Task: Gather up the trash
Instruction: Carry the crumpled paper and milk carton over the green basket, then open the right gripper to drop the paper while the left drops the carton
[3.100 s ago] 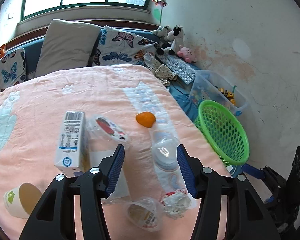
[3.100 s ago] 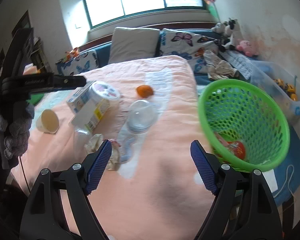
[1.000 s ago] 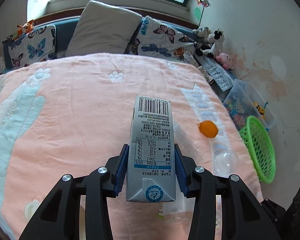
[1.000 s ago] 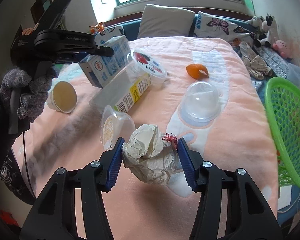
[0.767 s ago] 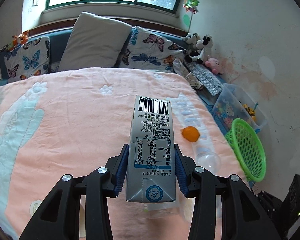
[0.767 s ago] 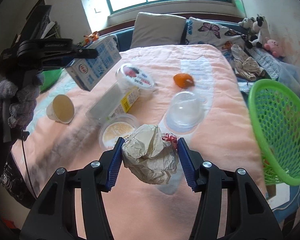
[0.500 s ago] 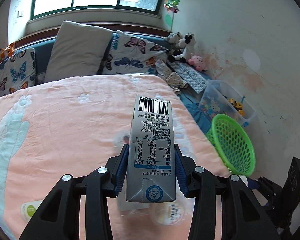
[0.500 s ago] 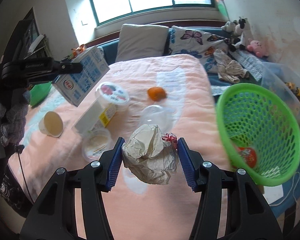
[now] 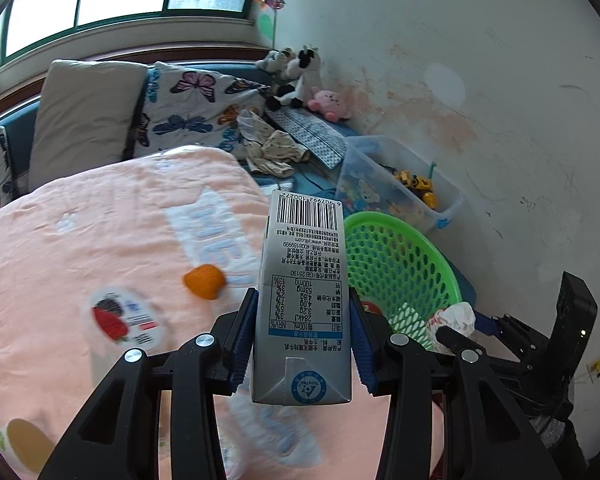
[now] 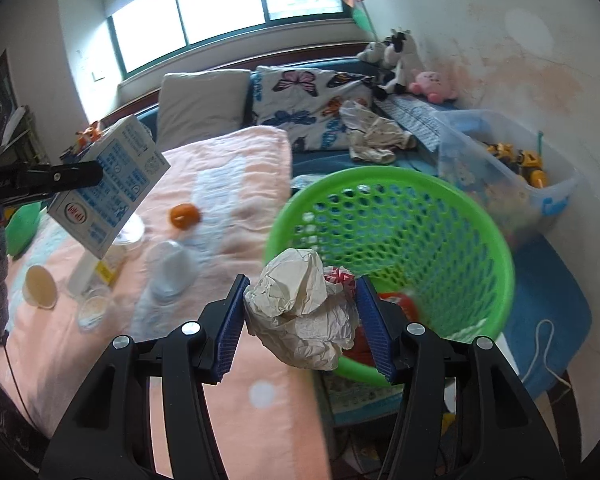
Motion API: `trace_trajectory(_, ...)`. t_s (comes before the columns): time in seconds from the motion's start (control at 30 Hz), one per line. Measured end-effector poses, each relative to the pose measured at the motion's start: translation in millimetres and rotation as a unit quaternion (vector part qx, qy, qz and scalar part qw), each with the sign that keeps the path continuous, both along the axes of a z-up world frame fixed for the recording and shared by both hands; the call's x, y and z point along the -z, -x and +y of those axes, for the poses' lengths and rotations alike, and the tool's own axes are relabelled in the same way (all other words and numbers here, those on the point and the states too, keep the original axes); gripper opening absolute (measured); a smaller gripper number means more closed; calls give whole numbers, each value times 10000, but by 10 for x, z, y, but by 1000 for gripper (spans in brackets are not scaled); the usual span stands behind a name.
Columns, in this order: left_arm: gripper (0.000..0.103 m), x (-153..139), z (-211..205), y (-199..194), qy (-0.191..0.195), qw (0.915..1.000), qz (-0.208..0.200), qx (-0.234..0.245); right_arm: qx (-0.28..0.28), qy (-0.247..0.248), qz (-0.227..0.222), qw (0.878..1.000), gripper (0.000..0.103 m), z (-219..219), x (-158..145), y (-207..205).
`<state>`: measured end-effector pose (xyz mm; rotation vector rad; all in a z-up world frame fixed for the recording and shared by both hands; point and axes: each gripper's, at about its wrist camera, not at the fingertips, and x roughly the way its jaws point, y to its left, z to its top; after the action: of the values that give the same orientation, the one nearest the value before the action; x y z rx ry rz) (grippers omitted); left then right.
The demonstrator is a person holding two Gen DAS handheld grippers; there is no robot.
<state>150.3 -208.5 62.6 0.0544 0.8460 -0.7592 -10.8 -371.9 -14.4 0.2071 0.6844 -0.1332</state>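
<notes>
My left gripper (image 9: 302,336) is shut on a milk carton (image 9: 302,300), held in the air above the pink blanket, just left of the green mesh basket (image 9: 404,264). My right gripper (image 10: 304,320) is shut on a crumpled paper ball (image 10: 300,308) at the near rim of the green basket (image 10: 400,216), which holds a red wrapper (image 10: 396,304). The carton (image 10: 108,192) and left gripper show at the left of the right wrist view. The paper ball (image 9: 452,316) shows by the basket in the left wrist view.
On the pink blanket (image 10: 228,184) lie an orange peel (image 10: 185,216), a clear dome lid (image 10: 168,272), a yogurt tub (image 9: 124,316), a clear cup (image 10: 92,308) and a paper cup (image 10: 40,288). A clear toy bin (image 10: 508,164) stands behind the basket. Pillows lie at the back.
Both grippers have swung right toward the green basket with their loads. The paper ball now hangs at the basket's near rim; the carton is close to its left side.
</notes>
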Motion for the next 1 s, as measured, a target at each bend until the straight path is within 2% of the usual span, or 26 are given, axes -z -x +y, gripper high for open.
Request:
trace_trajectory(0.23,42,45,-573,57,-19,9994,66,349,345,43,130,9993,59,-385,123,-22)
trace_trajectory(0.5,42,170,-1018,61,-98,9979,223,594,637,-110,154,9978,72,-686,264,10)
trace_trajectory(1.0,43,426,-1559,91,-298,9948,433,869,748,-161,58,9971,72,-841,284,253)
